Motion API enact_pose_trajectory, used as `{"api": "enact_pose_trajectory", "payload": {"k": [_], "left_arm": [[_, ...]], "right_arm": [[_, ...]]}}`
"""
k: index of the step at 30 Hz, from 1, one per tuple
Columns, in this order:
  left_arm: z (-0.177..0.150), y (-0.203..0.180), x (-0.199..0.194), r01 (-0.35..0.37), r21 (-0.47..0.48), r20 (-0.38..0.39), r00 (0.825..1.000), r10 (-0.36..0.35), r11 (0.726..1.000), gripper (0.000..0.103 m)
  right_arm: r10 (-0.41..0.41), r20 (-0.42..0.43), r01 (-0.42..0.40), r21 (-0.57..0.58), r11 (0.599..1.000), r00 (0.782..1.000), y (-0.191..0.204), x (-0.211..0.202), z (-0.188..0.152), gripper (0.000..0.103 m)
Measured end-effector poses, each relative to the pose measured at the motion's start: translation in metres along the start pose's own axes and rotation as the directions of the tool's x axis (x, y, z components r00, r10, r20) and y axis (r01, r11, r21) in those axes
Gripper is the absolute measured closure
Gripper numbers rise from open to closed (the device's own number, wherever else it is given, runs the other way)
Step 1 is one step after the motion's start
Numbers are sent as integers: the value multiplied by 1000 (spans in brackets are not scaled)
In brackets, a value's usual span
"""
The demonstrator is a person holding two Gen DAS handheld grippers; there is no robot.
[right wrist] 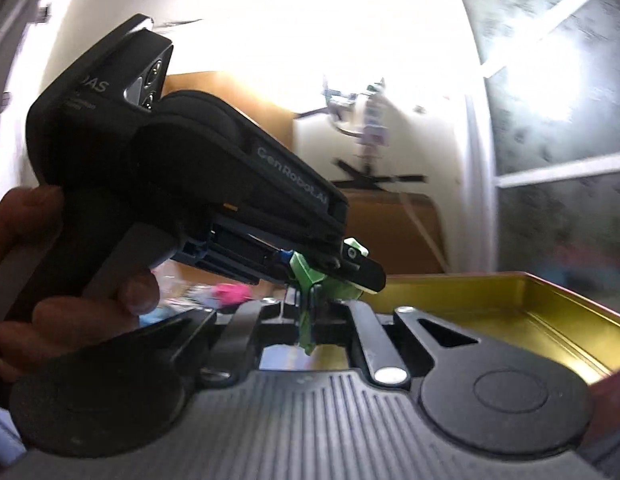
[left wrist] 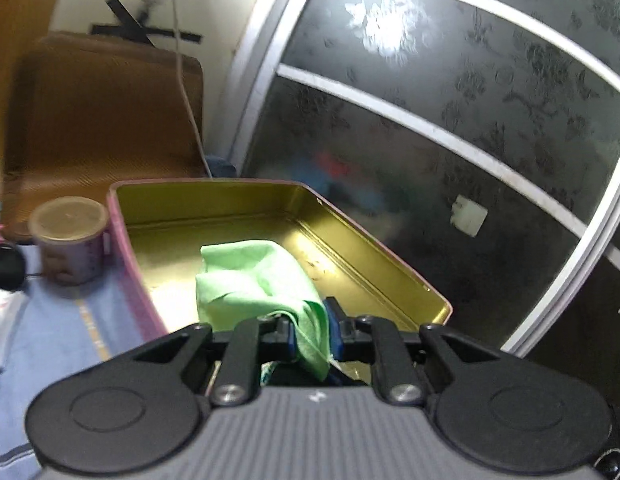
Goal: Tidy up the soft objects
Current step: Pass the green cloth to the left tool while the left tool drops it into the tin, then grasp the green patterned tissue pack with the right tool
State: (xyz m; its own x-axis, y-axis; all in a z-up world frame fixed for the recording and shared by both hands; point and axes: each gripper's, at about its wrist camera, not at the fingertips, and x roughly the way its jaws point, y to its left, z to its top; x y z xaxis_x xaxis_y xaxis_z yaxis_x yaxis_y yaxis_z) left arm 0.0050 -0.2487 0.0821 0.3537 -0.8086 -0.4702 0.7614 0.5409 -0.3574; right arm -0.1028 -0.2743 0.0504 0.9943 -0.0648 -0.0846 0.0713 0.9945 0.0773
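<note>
A light green cloth (left wrist: 250, 276) lies bunched in a shallow tin (left wrist: 214, 204) that is gold inside and pink outside. My left gripper (left wrist: 312, 330) is shut on one end of the cloth, just over the tin's near edge. In the right wrist view a hand (right wrist: 38, 280) holds the left gripper (right wrist: 350, 276) slanting across from the left. A fold of green cloth (right wrist: 306, 276) hangs at its tip. A strip of that cloth runs down between the fingers of my right gripper (right wrist: 308, 320), which is shut on it. The tin (right wrist: 510, 300) lies to the right.
A lidded purple cup (left wrist: 70, 240) stands left of the tin on a blue cloth surface (left wrist: 58, 340). Behind are a brown board (left wrist: 102, 120) with a white cable (left wrist: 186, 92) and a dark patterned glass door (left wrist: 450, 120). Something pink (right wrist: 230, 292) lies behind the grippers.
</note>
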Motion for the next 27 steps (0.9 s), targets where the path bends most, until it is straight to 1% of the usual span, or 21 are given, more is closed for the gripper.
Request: {"api": "enact_pose_trajectory", "payload": {"k": [1,2,3,4,5,6,8,10,12,14,17,20,23,24,26,27], "left_arm": [[0,-1,8,-10,3,-12,1000,10,1000,87],[0,-2,15,-23,9,-24,999,23,1000,80],[0,-4,22,-45,17,-32,998,45,999,69],[0,-5,27,-69,26,-39,997,70,997,62],[-1,-7,31,-103,37,-42,994,104,994,46],[-3,-8,31,-132,44,-37,990,134,990,33],[-5,-9,25,-155,58,-13,988,156,986,20],[-6,-9,14,-162,74,14,987,162,984,17],[-8,-9,1,-170,84,47,985,166,982,14],[-11,-6,-16,-188,83,89,980,180,979,13],[-22,11,-44,-234,53,131,965,226,971,13],[-38,37,-71,-298,-19,148,943,298,954,13],[-59,74,-103,-370,-139,147,910,389,919,13],[-66,87,-113,-393,-181,144,896,420,901,13],[-78,114,-131,-451,-258,133,859,494,854,13],[-84,128,-140,-486,-297,123,834,538,822,13]], "right_arm": [[-17,-13,17,14,1000,1000,-6,2,-1,94],[-31,-27,32,26,999,999,-12,1,-3,94],[-47,-43,49,37,998,998,-14,5,-5,94],[-66,-57,68,48,997,996,-18,4,-6,93],[-80,-73,84,62,995,994,-21,7,-8,89],[-88,-90,96,81,992,992,-27,5,-10,85],[-114,-108,127,123,984,988,-37,1,-14,48],[-149,-95,162,150,975,984,-40,-1,-14,38],[-177,-83,188,153,970,981,-42,-1,-13,37],[-197,-74,207,170,963,978,-44,0,-12,34],[-207,-42,211,170,963,978,-39,-3,-11,34],[-192,-4,191,147,971,981,-25,-5,-7,34],[-120,26,117,95,989,992,-6,-4,-4,30],[-78,25,76,69,995,997,3,-2,-3,30],[22,-2,-22,31,999,1000,22,5,-2,27],[75,-30,-74,21,997,997,32,11,-1,26]]}}
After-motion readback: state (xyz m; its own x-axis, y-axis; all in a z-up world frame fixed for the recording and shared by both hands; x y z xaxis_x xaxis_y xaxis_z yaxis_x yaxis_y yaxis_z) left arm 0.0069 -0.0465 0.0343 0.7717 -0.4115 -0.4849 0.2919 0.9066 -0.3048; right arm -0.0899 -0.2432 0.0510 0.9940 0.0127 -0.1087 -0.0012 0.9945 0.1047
